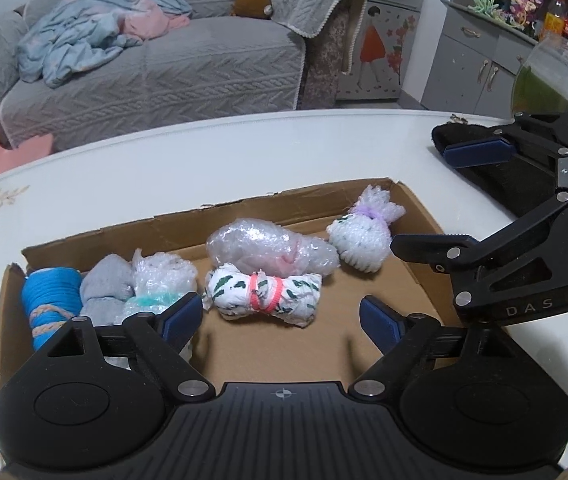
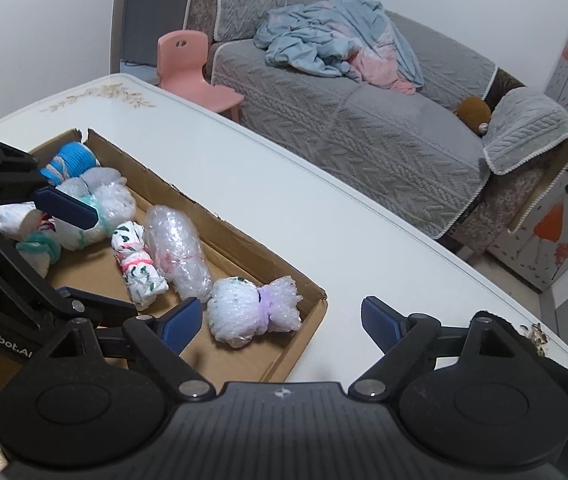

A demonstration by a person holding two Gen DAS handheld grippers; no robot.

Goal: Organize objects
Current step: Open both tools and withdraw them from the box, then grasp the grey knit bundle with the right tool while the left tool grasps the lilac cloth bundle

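A shallow cardboard tray (image 1: 295,196) lies on the white table and holds several tied bundles: a blue roll (image 1: 48,296), a grey and bubble-wrap bundle (image 1: 144,288), a leaf-print roll with a pink band (image 1: 268,294), a clear bubble-wrap roll (image 1: 268,250) and a white bundle with a purple tie (image 1: 363,236). My left gripper (image 1: 280,320) is open and empty over the tray's near part. My right gripper (image 2: 280,318) is open and empty at the tray's right end, close to the purple-tied bundle (image 2: 252,310). The right gripper (image 1: 431,196) also shows in the left wrist view.
The tray (image 2: 307,288) sits on a white table (image 2: 284,200). A black cloth (image 1: 495,176) lies on the table under the right gripper. A grey sofa (image 1: 156,68), a pink chair (image 2: 192,68) and a cabinet (image 1: 483,56) stand beyond the table.
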